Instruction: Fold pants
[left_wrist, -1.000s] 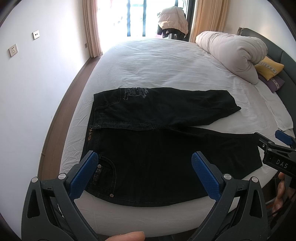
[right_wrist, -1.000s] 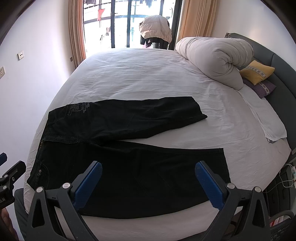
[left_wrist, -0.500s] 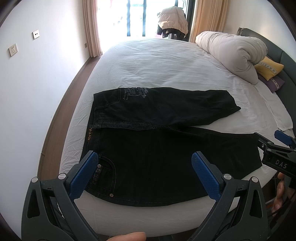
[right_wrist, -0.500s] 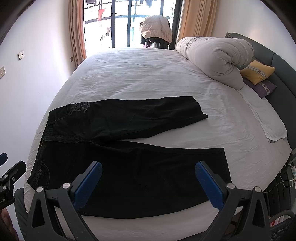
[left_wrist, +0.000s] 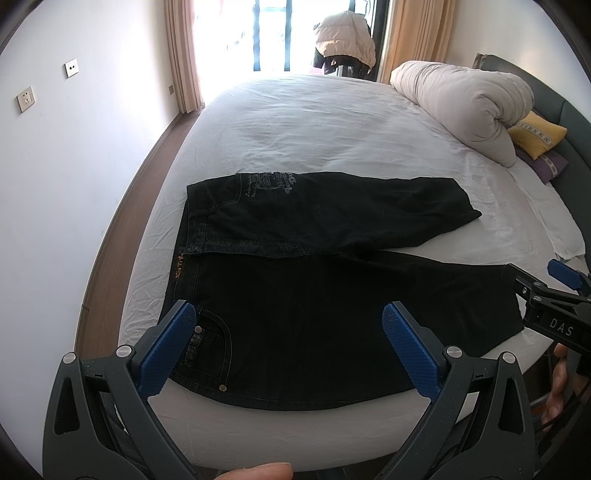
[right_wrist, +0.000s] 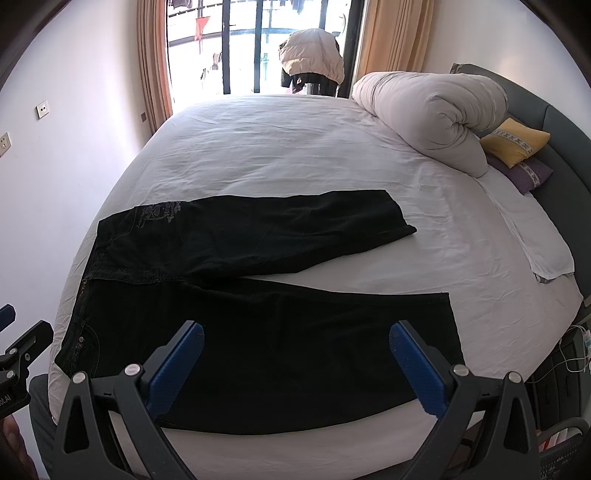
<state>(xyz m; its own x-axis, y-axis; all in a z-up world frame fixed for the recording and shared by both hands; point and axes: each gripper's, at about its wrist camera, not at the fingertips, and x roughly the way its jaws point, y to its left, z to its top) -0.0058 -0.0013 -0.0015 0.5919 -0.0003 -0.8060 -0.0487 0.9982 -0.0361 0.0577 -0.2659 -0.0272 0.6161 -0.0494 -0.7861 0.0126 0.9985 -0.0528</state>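
Observation:
Black pants (left_wrist: 303, 295) lie flat on the white bed (left_wrist: 314, 129), waistband to the left, both legs spread apart toward the right; they also show in the right wrist view (right_wrist: 258, 317). My left gripper (left_wrist: 288, 347) is open and empty, above the near waist and pocket area. My right gripper (right_wrist: 295, 365) is open and empty, above the near leg close to its hem. The right gripper also shows at the right edge of the left wrist view (left_wrist: 546, 295). The left gripper body shows at the left edge of the right wrist view (right_wrist: 18, 350).
A rolled duvet (left_wrist: 465, 107) lies at the far right of the bed, with a yellow pillow (left_wrist: 537, 133) and a purple pillow (left_wrist: 548, 164) beside it. A folded white cloth (right_wrist: 535, 236) lies on the right. A wall (left_wrist: 55, 184) runs along the left. A window with curtains and a jacket-draped chair (right_wrist: 312, 55) stand behind.

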